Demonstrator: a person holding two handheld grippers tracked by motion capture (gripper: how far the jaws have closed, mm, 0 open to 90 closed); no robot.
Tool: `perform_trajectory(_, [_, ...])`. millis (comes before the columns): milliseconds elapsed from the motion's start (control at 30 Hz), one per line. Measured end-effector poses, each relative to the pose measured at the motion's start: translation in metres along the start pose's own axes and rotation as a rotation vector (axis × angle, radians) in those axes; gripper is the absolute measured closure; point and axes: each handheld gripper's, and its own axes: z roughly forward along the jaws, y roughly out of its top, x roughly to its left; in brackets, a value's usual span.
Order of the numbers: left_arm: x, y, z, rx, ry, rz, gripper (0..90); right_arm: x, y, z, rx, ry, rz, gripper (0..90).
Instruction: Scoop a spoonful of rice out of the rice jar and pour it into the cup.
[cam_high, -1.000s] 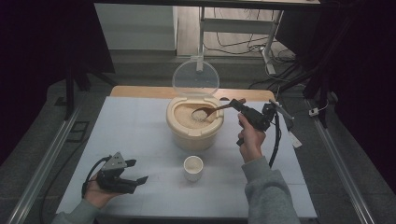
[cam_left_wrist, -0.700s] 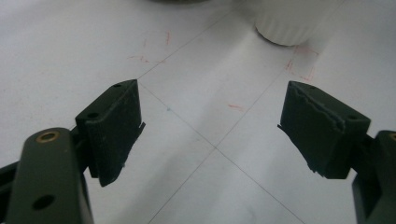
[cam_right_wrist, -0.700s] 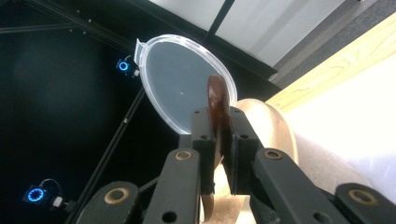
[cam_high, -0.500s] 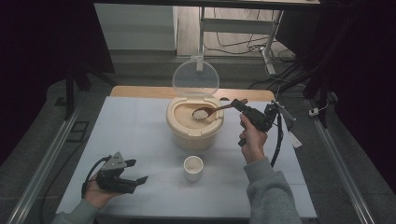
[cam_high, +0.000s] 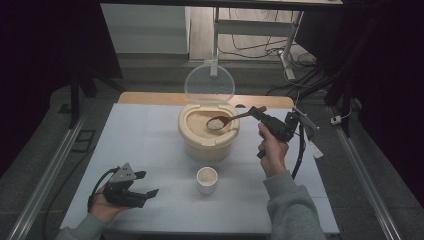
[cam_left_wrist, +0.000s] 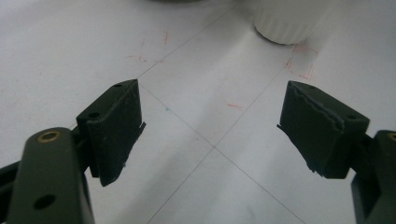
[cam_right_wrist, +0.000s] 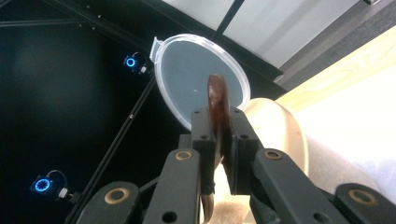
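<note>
The high view looks forward and down on my table (cam_high: 150, 150) from above my side. My left gripper view looks close down at the tabletop, the white cup (cam_left_wrist: 289, 23) at upper right of the frame. My right gripper view faces up along the spoon (cam_right_wrist: 218, 100) toward the clear lid (cam_right_wrist: 187, 70). The high view shares the cup (cam_high: 207, 179) and the lid (cam_high: 209, 85) with them.

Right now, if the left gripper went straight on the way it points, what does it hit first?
Probably the small white ribbed cup: it sits ahead and slightly right of the open left gripper, with bare table between. Depth is unclear, so it might slip past.

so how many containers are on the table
2: a beige rice bin with its clear lid open at the table's middle, and a small white cup just in front of it.
</note>
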Motion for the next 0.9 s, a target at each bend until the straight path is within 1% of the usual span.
perform_trajectory(67, [0.0,0.0,0.0,0.001,0.0,0.0,20.9,0.002,0.0,-0.003,0.019,0.005,-0.006,83.8])
perform_trajectory(100, [0.0,0.0,0.0,0.002,0.0,0.001,21.0,0.004,0.0,-0.004,0.013,0.008,-0.003,83.8])
perform_trajectory(233, [0.0,0.0,0.0,0.002,-0.001,-0.001,21.0,0.01,-0.002,-0.011,0.026,0.025,-0.006,83.8])
perform_trajectory(500, [0.0,0.0,0.0,0.004,-0.003,-0.003,20.9,0.02,-0.012,-0.027,0.096,0.059,-0.012,83.8])
perform_trajectory(633, [0.001,-0.001,0.0,0.003,-0.002,-0.007,21.0,0.019,-0.021,-0.03,0.134,0.075,0.003,83.8])
perform_trajectory(700, [0.001,-0.001,0.0,0.002,-0.002,-0.01,20.9,0.017,-0.025,-0.032,0.151,0.077,0.001,83.8])
perform_trajectory(867, [0.002,-0.001,0.001,0.005,-0.003,-0.01,20.9,0.009,-0.035,-0.036,0.181,0.071,0.006,83.8])
perform_trajectory(900, [0.002,-0.001,0.001,0.006,-0.003,-0.01,20.8,0.008,-0.037,-0.036,0.182,0.064,0.008,83.8])
